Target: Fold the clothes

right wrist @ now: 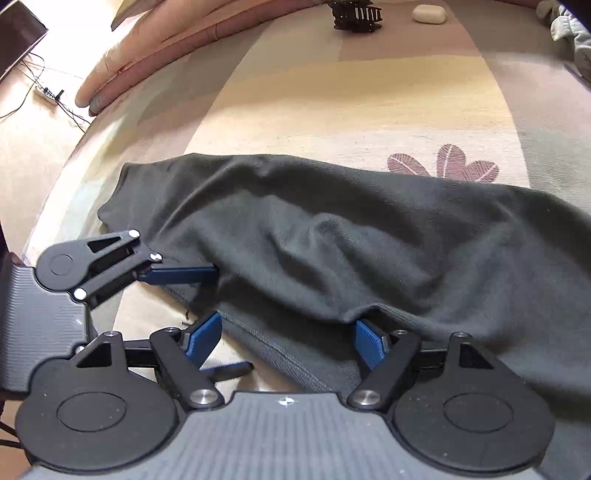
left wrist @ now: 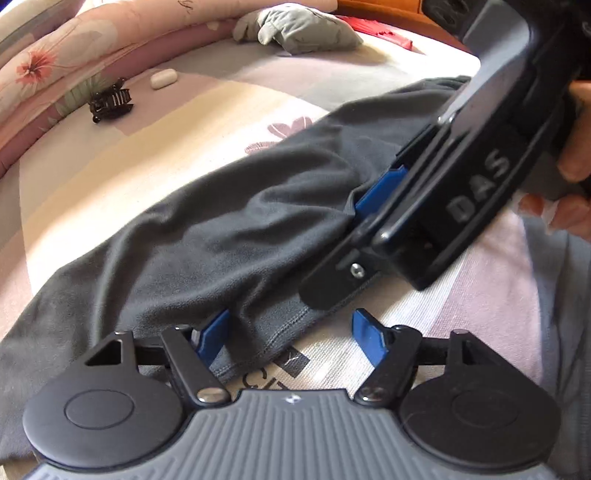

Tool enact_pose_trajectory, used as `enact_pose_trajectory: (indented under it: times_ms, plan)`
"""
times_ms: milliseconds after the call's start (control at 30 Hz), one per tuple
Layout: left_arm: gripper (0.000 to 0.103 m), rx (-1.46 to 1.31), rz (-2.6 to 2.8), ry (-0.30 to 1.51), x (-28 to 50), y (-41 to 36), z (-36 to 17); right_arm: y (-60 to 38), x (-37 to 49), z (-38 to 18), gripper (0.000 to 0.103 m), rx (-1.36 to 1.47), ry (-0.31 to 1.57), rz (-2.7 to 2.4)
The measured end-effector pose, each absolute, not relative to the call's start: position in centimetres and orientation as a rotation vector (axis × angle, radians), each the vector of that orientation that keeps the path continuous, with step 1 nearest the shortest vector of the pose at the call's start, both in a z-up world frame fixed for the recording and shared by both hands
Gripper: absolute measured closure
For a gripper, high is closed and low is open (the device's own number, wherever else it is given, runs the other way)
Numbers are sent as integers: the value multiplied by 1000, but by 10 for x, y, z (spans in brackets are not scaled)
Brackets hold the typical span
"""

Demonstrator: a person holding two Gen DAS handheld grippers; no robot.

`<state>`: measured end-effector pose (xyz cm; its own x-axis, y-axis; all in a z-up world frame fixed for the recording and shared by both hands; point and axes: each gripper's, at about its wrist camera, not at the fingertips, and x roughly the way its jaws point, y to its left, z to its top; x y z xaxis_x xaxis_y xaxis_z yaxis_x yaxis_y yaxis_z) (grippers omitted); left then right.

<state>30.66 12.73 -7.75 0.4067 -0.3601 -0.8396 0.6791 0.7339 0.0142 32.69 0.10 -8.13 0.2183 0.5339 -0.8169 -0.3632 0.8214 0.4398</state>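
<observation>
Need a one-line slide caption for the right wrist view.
Both open grippers, right and left, at the near edge of a dark grey garment on a bed.

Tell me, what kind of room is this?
Probably a bedroom: a flowered pastel bedsheet covers a bed, a rolled pink floral quilt lies along its edge, and a black plastic hair claw sits nearby.

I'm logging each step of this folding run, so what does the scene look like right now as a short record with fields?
surface: patterned bedsheet
garment: dark grey garment, lying rumpled across the sheet, hem toward the cameras
left claw: open, fingers either side of the hem edge
right claw: open, low at the garment's near edge, fabric draped over one finger
other items: black hair clip, small white case, crumpled light grey clothing at the far side
fold state: no neat fold visible yet
</observation>
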Motion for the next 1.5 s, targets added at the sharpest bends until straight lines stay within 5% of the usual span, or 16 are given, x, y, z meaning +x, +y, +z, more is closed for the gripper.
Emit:
enact_pose_trajectory:
  times_ms: [300, 467, 567, 800, 1033, 1133, 1500]
  plan:
    - [31, 421, -681, 1010, 295, 134, -63, -25, 311, -77, 21, 323, 1322, 683]
    - [30, 464, -666, 995, 322, 143, -71, -9, 338, -80, 21, 289, 1252, 680]
    - [30, 394, -650, 1028, 307, 153, -71, 1, 336, -85, 12, 296, 1248, 675]
    - [28, 388, -591, 1057, 291, 180, -56, -6, 316, -81, 15, 380, 1351, 637]
    - [30, 383, -377, 944, 343, 222, -52, 17, 316, -72, 15, 40, 1248, 302]
    - [26, 342, -322, 989, 359, 229, -66, 43, 307, -81, 0, -60, 1217, 211]
    - [29, 202, -273, 977, 354, 259, -41, 51, 277, -81, 0, -96, 1262, 387]
